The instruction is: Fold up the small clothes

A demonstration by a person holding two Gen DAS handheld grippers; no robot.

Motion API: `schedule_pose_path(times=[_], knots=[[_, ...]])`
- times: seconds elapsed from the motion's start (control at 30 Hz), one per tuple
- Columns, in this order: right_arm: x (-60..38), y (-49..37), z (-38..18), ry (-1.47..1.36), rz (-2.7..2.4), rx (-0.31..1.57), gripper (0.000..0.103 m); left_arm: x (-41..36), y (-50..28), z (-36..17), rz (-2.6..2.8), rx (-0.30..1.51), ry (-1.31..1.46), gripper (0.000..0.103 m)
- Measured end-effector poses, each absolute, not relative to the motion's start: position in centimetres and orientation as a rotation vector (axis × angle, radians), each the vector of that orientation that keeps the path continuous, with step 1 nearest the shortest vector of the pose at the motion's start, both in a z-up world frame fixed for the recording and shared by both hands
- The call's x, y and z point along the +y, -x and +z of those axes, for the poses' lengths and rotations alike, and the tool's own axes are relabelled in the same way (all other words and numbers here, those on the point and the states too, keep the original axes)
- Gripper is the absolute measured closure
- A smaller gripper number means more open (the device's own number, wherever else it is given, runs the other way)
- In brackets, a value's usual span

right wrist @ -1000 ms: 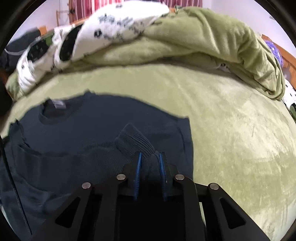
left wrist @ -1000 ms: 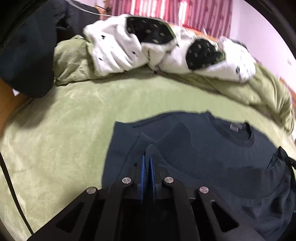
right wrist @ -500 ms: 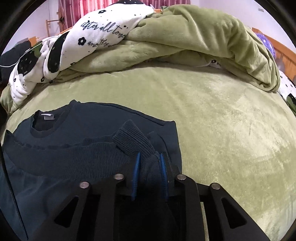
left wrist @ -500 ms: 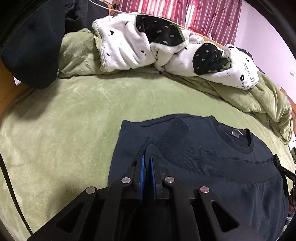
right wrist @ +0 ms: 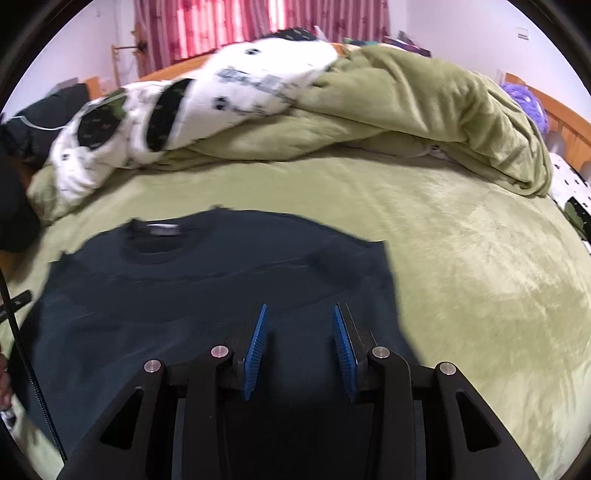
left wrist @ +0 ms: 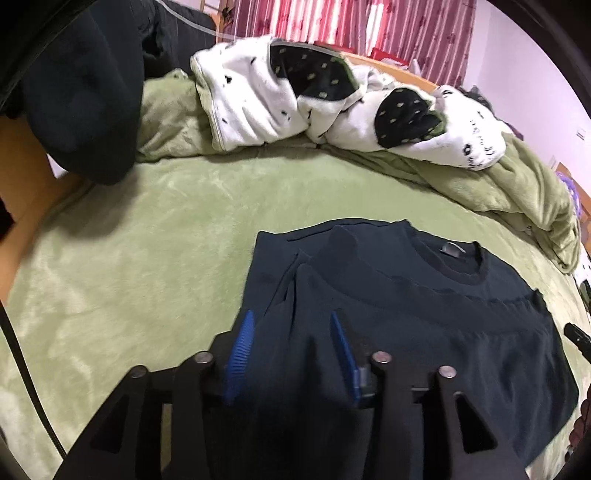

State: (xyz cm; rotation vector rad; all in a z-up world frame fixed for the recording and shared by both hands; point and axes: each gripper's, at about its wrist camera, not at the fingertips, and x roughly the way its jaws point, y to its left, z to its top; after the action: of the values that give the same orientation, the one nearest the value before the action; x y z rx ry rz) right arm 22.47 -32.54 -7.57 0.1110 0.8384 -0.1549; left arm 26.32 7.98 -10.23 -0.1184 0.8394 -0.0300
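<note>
A dark navy sweater [left wrist: 424, 317] lies folded on the green bed cover [left wrist: 129, 258], its lower part doubled up toward the collar and label [left wrist: 448, 249]. My left gripper [left wrist: 291, 321] hovers over the sweater's left edge, its jaws opening, the blue pads [left wrist: 240, 347] apart and clear of the cloth. In the right wrist view the same sweater [right wrist: 184, 295] lies flat with its collar [right wrist: 159, 243] at the far side. My right gripper [right wrist: 299, 314] hangs over its right part, jaws opening, blue pads [right wrist: 255, 347] gripping nothing.
A white and black patterned blanket [left wrist: 332, 99] and a bunched green quilt [right wrist: 424, 110] lie along the far side of the bed. Dark clothing [left wrist: 81, 92] hangs at the left. Red curtains [right wrist: 258, 22] and a wooden bed frame [right wrist: 554, 110] stand behind.
Both grippers were shut on the sweater's folded-up hem; now both have let go, opened and drawn back and up. The hem lies flat near the collar.
</note>
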Motion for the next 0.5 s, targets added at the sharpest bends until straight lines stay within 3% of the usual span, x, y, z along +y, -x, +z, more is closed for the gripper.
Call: schedule_pose_path(times=[0.1,0.5], knots=[[-28.9,-20.6,-6.7,-0.117,-0.1,0.834,0.061,8.4,-23.8,-8.8,-0.035,0.817,0.108,0.047],[-12.6,-14.8,-7.2,-0.057,0.124,0.857,0.051,15.2,-16.2,-6.4,0.036,0.794,0.09,0.042]])
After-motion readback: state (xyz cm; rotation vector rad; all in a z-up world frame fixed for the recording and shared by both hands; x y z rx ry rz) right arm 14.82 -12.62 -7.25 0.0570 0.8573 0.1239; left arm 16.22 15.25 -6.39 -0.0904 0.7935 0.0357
